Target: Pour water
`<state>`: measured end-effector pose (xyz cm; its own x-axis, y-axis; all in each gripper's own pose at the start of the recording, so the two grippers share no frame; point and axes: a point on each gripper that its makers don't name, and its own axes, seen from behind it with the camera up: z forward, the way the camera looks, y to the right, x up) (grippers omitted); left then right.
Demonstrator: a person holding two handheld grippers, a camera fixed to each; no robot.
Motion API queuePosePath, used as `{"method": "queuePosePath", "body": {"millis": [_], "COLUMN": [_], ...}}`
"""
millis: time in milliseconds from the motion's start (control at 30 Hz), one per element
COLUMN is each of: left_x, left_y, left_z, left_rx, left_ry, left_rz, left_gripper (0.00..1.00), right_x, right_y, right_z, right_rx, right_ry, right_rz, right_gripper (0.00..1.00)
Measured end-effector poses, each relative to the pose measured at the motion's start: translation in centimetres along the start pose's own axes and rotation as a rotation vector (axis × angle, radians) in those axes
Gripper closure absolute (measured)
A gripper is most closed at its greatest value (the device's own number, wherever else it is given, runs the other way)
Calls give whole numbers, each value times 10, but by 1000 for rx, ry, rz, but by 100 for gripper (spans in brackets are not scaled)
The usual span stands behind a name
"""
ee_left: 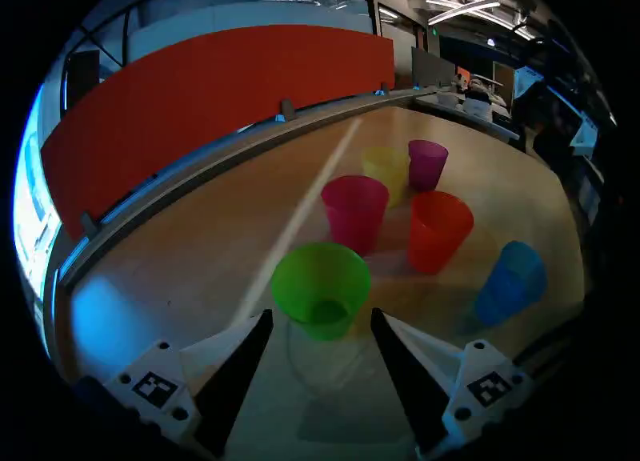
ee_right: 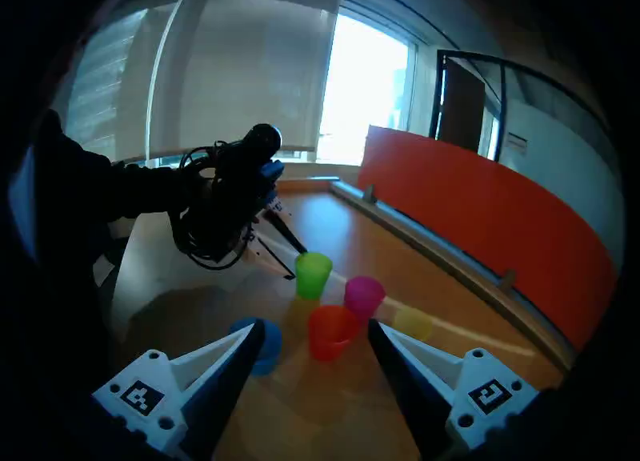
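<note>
**Wooden table (ee_left: 200, 245) with six cups, both grippers empty**

On the table, in front of an orange partition (ee_left: 208, 101), we see a loose cluster of plastic cups. The green cup (ee_left: 320, 289) stands upright just ahead of the left gripper (ee_left: 321, 312), whose fingers are spread wide and hold nothing. Behind it are the pink cup (ee_left: 355, 211), orange cup (ee_left: 438, 229), yellow cup (ee_left: 386, 171) and purple cup (ee_left: 426, 163); the blue cup (ee_left: 510, 283) stands off to the right. The right gripper (ee_right: 316, 325) is equally wide open and empty, well back from the cups. We cannot tell whether any cup holds water.
</note>
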<state>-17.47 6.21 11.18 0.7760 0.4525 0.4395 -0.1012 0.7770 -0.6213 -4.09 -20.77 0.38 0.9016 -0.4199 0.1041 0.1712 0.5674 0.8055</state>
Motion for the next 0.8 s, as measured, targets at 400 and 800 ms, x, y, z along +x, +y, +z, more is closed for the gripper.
{"method": "queuePosePath", "body": {"millis": [400,800], "left_x": [8,15], "left_y": [-2,-5], "left_z": [14,27], "left_rx": [-21,-17], "left_ry": [6,16], "left_rz": [2,12], "left_gripper": [9,9], "right_x": [-4,-9], "right_y": [3,4], "right_z": [4,6], "right_rx": [4,6], "right_ry": [-8,-15], "right_rz": [7,10], "right_gripper": [0,0]}}
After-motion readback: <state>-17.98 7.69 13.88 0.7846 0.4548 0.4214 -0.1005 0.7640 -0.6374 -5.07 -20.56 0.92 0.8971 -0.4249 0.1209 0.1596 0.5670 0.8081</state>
